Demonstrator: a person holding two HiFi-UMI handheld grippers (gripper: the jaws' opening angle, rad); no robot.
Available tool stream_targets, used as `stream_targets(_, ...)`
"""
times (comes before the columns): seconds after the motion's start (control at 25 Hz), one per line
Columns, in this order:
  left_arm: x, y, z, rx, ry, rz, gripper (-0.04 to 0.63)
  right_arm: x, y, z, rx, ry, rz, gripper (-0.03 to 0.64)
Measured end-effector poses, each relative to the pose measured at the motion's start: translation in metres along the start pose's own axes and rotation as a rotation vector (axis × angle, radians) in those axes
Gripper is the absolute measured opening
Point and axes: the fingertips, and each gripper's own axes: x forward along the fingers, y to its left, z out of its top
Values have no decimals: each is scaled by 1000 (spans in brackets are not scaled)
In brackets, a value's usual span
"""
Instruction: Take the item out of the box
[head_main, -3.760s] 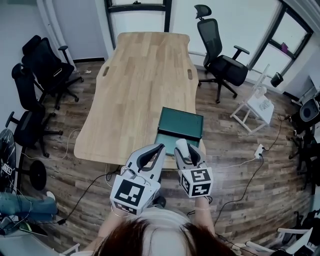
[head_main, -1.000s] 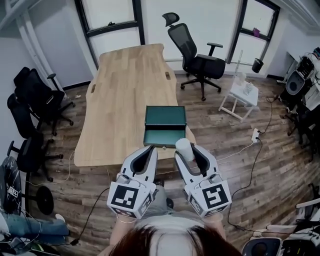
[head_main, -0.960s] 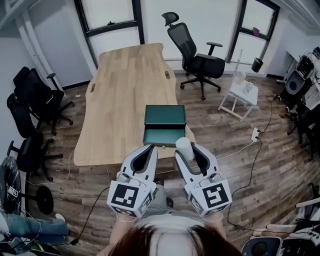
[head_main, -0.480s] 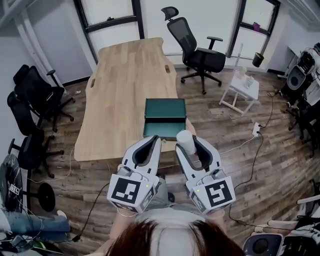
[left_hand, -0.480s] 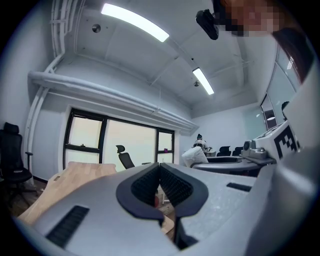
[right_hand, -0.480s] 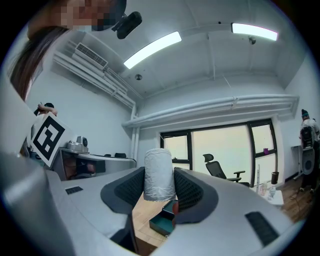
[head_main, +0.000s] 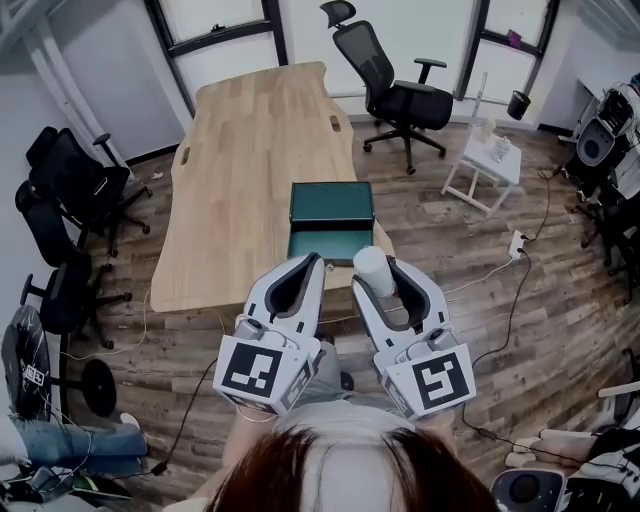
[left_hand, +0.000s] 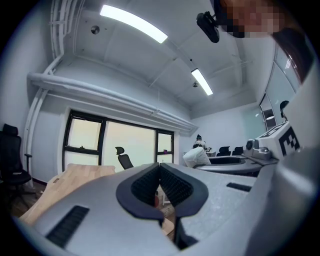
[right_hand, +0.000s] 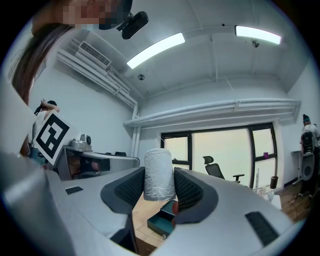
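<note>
Long light-wood bench (head_main: 250, 150) ahead of me, rounded corners. On it I see one dark green box (head_main: 331, 205), lid open, at the near right corner by the edge.

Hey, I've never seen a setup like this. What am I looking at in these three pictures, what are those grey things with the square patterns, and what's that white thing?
There is no robot here. A person holds a hand tool in each hand, and each tool ends in a two-finger claw. The patterned cubes are part of those tools. The big picture comes from a camera on the person's head, looking down. The other two come from cameras riding on each tool, looking along its claw. An open green box lies on the wooden table, near its edge. The right claw grips a white wrapped cylinder, held upright. The left claw is shut with nothing in it.
</note>
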Motion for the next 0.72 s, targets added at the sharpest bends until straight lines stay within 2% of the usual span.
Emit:
stream_targets(0.24,2,-9,-1,14,8,-13,8,-5,-2,-3,-16,18,-5,195)
stream_targets(0.72,7,-5,2,9,22,6,8,-8,-6,-7,60,28,-5,195)
